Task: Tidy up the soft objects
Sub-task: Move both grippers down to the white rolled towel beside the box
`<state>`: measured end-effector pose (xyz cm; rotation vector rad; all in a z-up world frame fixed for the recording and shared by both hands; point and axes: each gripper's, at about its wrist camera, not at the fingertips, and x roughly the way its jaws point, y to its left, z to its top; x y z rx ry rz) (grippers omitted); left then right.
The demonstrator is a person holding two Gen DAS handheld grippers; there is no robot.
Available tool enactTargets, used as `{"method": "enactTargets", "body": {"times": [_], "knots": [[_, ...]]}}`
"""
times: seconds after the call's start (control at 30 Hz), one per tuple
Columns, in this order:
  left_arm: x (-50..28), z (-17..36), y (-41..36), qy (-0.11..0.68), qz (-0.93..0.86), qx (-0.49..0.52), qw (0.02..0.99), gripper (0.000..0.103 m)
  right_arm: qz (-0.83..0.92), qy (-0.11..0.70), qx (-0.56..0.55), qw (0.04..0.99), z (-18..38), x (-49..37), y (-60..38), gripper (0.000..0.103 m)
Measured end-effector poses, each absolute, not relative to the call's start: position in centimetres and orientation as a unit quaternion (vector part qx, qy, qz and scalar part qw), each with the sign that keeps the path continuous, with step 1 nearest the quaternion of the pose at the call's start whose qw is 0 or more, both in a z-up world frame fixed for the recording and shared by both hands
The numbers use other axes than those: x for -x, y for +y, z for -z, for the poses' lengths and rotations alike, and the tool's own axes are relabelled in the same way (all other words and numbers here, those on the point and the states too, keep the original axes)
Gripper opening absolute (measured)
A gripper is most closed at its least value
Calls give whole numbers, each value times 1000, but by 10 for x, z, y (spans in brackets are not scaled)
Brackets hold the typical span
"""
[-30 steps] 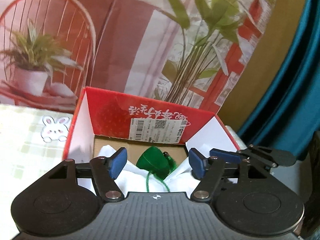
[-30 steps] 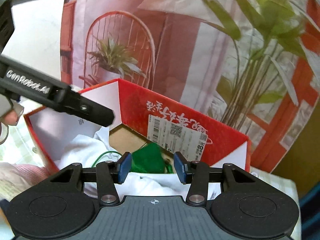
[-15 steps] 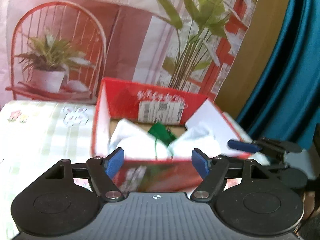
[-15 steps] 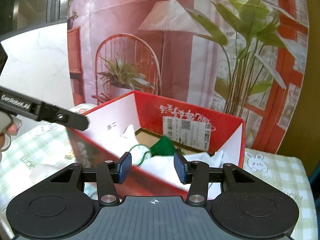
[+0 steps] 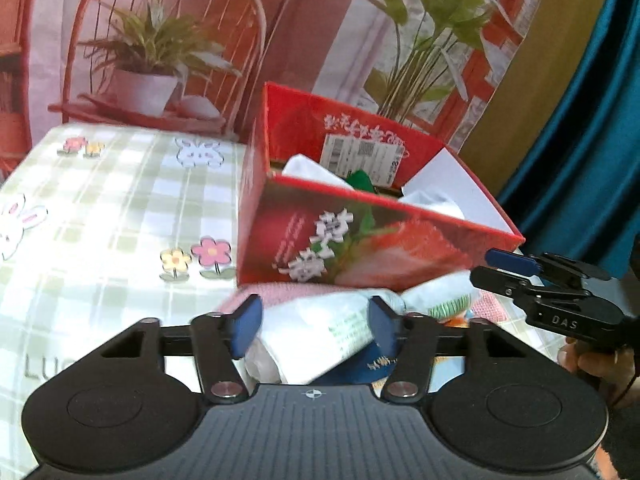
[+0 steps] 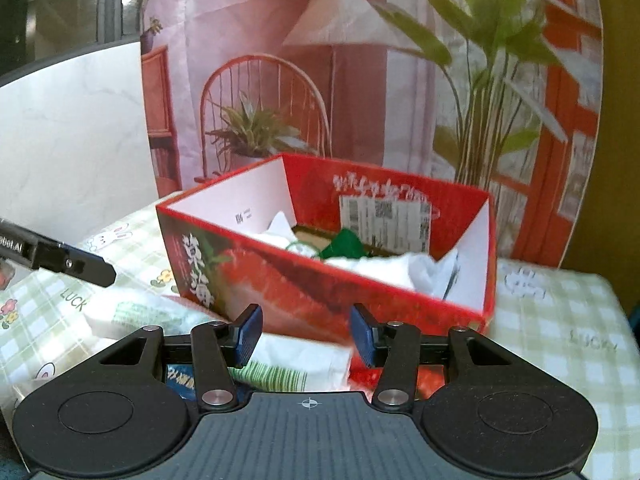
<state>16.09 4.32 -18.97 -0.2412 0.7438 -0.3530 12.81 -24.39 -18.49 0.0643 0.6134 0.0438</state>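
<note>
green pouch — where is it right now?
Inside the red box, both views, toward its back wall below the shipping label: the green pouch sits between white cloths.

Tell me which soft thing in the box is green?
The small green pouch in the red box, between the white cloths; everything else inside is white.

Left hand-held gripper (image 5: 314,326) and right hand-held gripper (image 6: 306,334) (both jaws apart), side by side.

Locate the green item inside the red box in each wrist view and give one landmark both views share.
Left wrist: the green item peeks over the red box's near wall, centre-right, between white cloths.
Right wrist: the green item lies mid-frame, just left below the label.
Shared landmark: the white barcode label on the far inner wall.
</note>
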Motion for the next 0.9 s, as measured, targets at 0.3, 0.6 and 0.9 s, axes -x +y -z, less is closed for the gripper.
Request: {"method": "enactTargets", "body": {"times": [0.3, 0.6, 0.9], "knots": [[-154, 211, 41, 364, 165, 176, 900, 60, -15, 332, -94, 938, 209, -134, -258, 54], [-148, 218, 38, 361, 162, 207, 895, 69, -24, 339, -139, 930, 222, -136, -260, 53], [-134, 224, 41, 355, 171, 213, 894, 68, -32, 326, -135, 935, 212, -113, -250, 30]]}}
